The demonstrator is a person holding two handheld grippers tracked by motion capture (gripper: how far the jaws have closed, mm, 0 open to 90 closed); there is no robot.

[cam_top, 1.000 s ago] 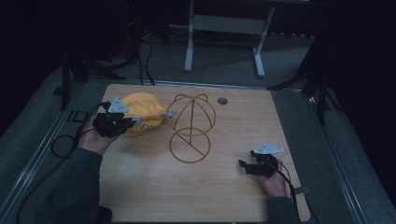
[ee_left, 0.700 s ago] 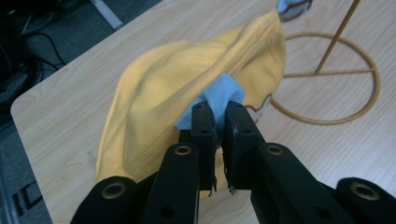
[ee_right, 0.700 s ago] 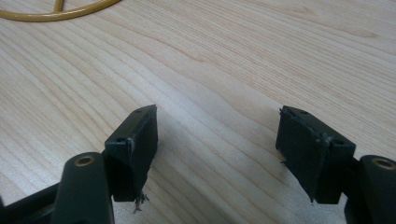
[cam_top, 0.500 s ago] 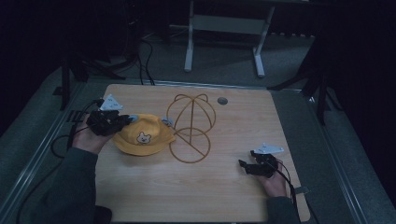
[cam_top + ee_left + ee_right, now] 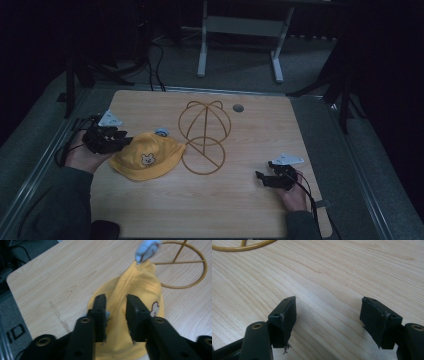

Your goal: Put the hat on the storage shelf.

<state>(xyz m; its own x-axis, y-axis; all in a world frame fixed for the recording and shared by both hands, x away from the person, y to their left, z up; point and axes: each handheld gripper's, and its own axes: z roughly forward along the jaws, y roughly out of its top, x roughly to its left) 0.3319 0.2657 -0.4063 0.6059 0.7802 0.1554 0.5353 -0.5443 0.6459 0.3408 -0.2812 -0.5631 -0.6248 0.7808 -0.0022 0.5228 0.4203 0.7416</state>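
A yellow hat [image 5: 145, 157] with a small animal patch lies flat on the wooden table [image 5: 200, 210], just left of a gold wire hat stand [image 5: 205, 132]. A pale blue tag [image 5: 161, 132] sticks out at its far edge. My left gripper [image 5: 122, 141] is at the hat's left rim. In the left gripper view its jaws [image 5: 115, 301] have just been opening and stand apart over the hat [image 5: 140, 287], with yellow fabric in the gap and the pads off it. My right gripper [image 5: 260, 176] rests at the table's right front, open [image 5: 328, 305] over bare wood.
The stand's ring base [image 5: 185, 272] lies close beyond the hat, and its edge [image 5: 242, 246] is seen far ahead of the right gripper. A round grommet [image 5: 238, 107] sits near the table's back edge. A metal frame [image 5: 240, 25] and cables stand on the floor behind.
The hat came down from beside the stand onto the table and spread flat. My left gripper drew back to the left and its jaws opened. The right gripper stayed still.
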